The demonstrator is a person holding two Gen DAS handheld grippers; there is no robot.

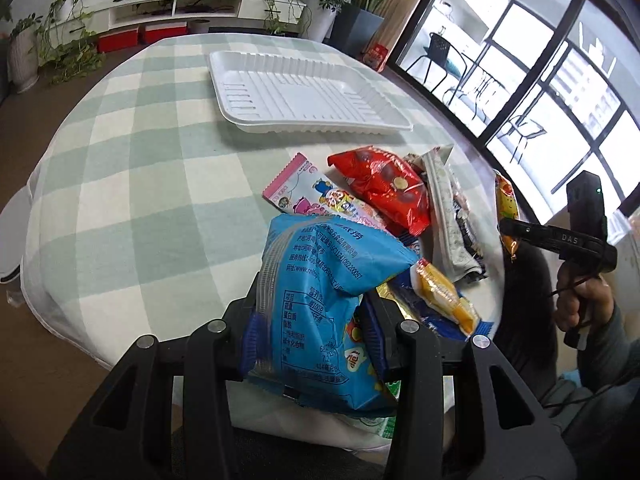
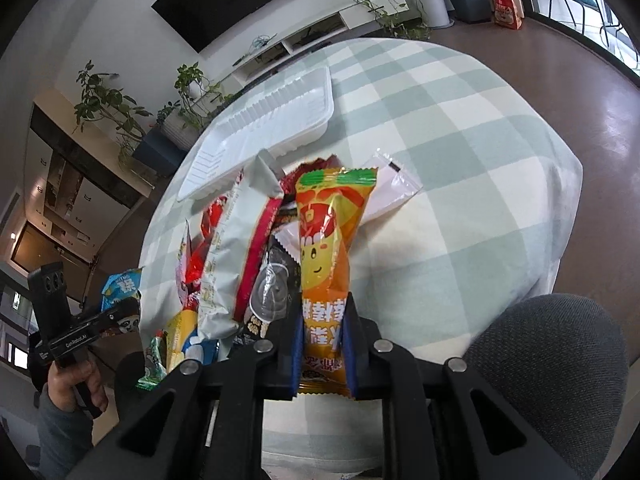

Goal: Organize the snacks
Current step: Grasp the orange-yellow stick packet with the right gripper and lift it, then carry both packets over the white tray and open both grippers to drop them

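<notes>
With the left gripper (image 1: 312, 344) pinching the blue packet (image 1: 320, 280) and the right gripper (image 2: 324, 354) pinching the orange packet (image 2: 328, 248), both above the snack pile, I'd carry each toward twelve o'clock and release low into the empty white tray (image 1: 304, 92).

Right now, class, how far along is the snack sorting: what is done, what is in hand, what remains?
Done: nothing yet; the white tray holds no snacks. In hand: the left gripper is clamped on a blue packet, and the right gripper is shut on an orange packet. Left: both still need placing, and the pile on the checked tablecloth, including the red packet, is unsorted.
</notes>
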